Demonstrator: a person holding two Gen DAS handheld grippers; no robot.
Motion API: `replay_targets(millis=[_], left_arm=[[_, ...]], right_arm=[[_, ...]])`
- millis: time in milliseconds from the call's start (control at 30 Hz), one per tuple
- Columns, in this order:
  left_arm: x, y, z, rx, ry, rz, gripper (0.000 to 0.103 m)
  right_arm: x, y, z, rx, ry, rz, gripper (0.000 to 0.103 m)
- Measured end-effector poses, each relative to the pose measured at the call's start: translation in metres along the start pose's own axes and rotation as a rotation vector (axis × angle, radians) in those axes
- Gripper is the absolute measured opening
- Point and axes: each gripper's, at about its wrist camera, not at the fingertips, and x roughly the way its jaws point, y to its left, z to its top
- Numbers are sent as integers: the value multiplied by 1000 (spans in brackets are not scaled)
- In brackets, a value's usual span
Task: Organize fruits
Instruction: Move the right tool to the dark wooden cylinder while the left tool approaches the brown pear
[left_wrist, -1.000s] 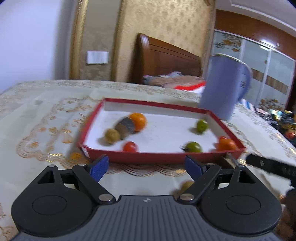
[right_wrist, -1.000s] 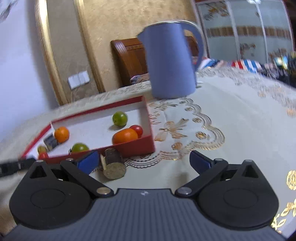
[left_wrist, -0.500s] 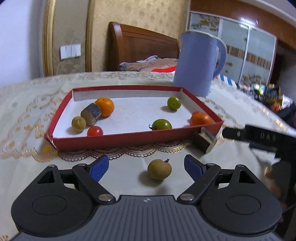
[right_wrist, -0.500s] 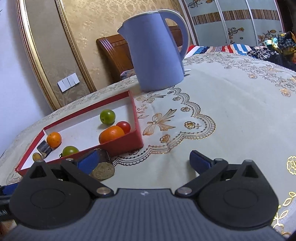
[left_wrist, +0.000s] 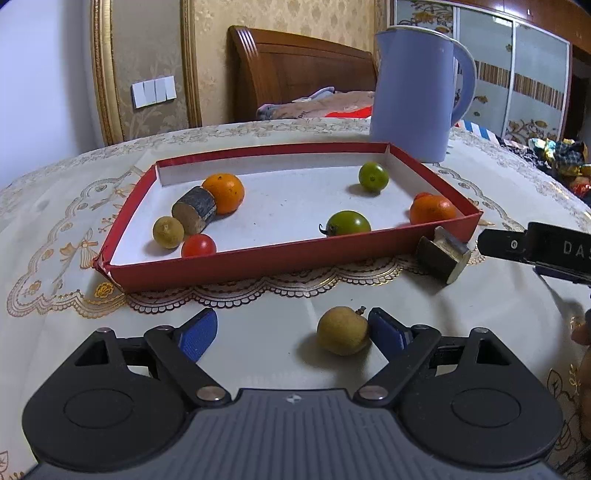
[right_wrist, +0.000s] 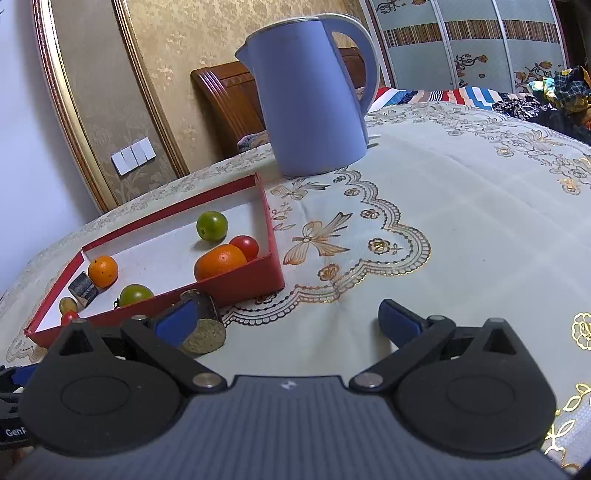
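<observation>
A red tray with a white floor holds two oranges, two green fruits, a red tomato, a small yellow fruit and a wood log slice. My left gripper is open low over the cloth. A yellow-brown fruit lies between its fingers, close against the right pad. My right gripper is open too. A second log slice lies on the cloth beside its left pad, just outside the tray. No pad presses on it.
A tall blue kettle stands behind the tray's far right corner. An embroidered cloth covers the table. In the left wrist view a finger of the right gripper reaches in from the right, with a person's hand at the edge.
The left wrist view has swung and levelled. The yellow-brown fruit on the cloth came into view between my left fingers and now sits by the right pad. My right gripper has barely moved.
</observation>
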Motion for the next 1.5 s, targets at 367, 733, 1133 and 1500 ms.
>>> replay_targets(millis=[367,733,1133,1500], left_arm=[[1,-6,-1,35,4,14,77],[-2,0,-4,18,9,-2,81],[-1,3,-5,13,6,39,83],[0,7,-5,-14,14,45,85]], right_arm=[[0,0,0,-6,12,-8,103],[0,1,0,-6,6,-6,103],[6,27,-2,-162,48,-11,103],[29,49,3,-246,108,-27,103]])
